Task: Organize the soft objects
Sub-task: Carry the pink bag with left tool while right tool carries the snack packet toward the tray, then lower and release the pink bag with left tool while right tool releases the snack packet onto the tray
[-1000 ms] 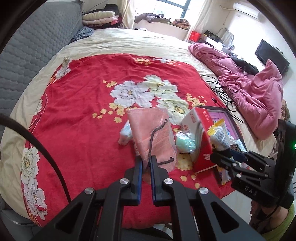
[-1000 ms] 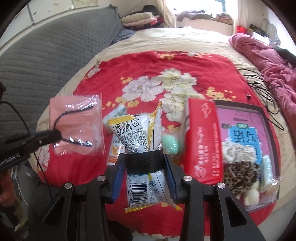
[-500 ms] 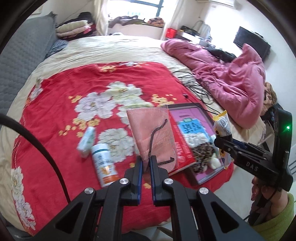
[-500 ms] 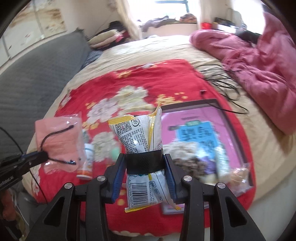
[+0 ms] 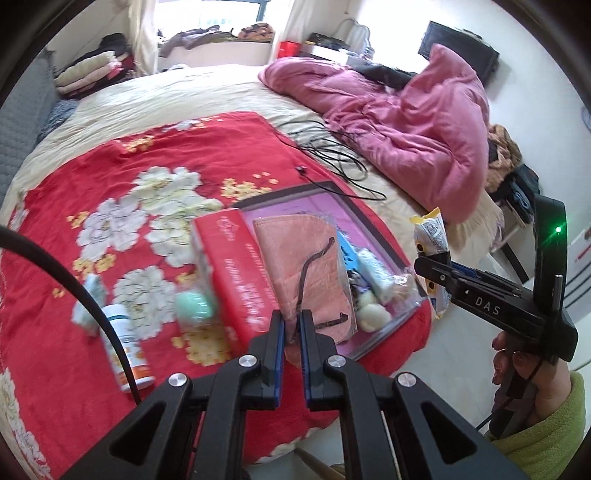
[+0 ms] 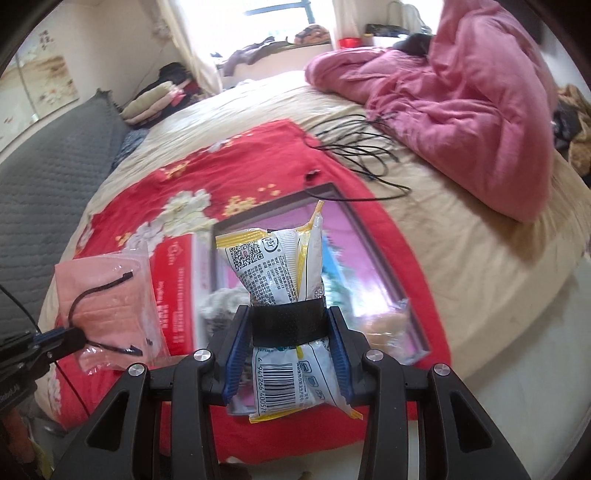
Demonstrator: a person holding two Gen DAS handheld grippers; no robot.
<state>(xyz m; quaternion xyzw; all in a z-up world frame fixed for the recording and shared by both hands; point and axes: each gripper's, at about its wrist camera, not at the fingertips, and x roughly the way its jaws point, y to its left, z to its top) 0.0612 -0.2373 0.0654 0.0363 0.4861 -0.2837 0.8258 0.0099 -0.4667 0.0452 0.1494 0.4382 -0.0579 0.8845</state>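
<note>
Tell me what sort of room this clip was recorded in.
A lived-in bedroom, most likely in a home: a wide bed spread with a red floral blanket, a rumpled pink duvet along its side, and folded clothes stacked near the window.

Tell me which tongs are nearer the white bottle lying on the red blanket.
Left. The left tongs, gripping the pink pouch, hang just right of the white bottle; the right tongs, holding the snack packet, are beyond the tray.
</note>
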